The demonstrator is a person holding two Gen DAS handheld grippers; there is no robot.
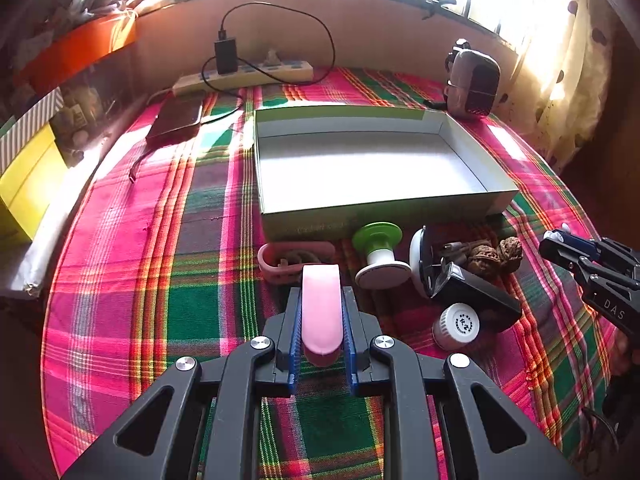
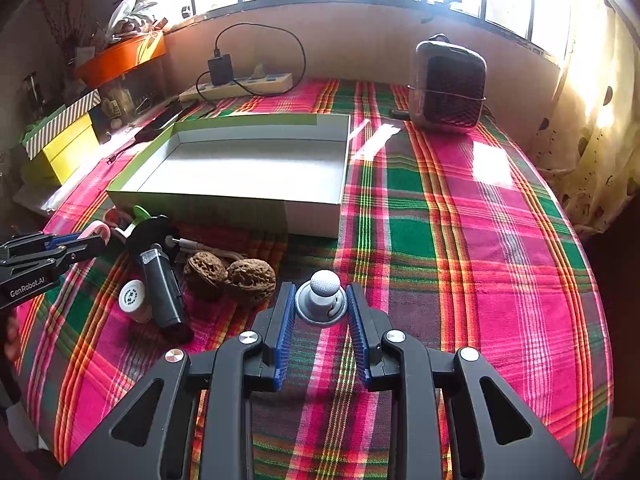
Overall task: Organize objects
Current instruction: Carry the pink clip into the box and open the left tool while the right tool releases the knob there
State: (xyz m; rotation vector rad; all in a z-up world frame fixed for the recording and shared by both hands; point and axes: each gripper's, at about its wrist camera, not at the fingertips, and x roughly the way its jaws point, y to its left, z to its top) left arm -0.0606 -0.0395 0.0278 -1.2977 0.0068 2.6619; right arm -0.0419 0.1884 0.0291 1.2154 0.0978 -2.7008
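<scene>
Sunlit windows back a table under a pink-and-green plaid cloth, where the left wrist view shows the left gripper clenched on a pink strip, near an open cardboard box, with a green-topped spool and white-capped bottle to its right. From the right wrist view, the right gripper grasps a grey knobbed piece right of two walnuts and near the box's front wall.
</scene>
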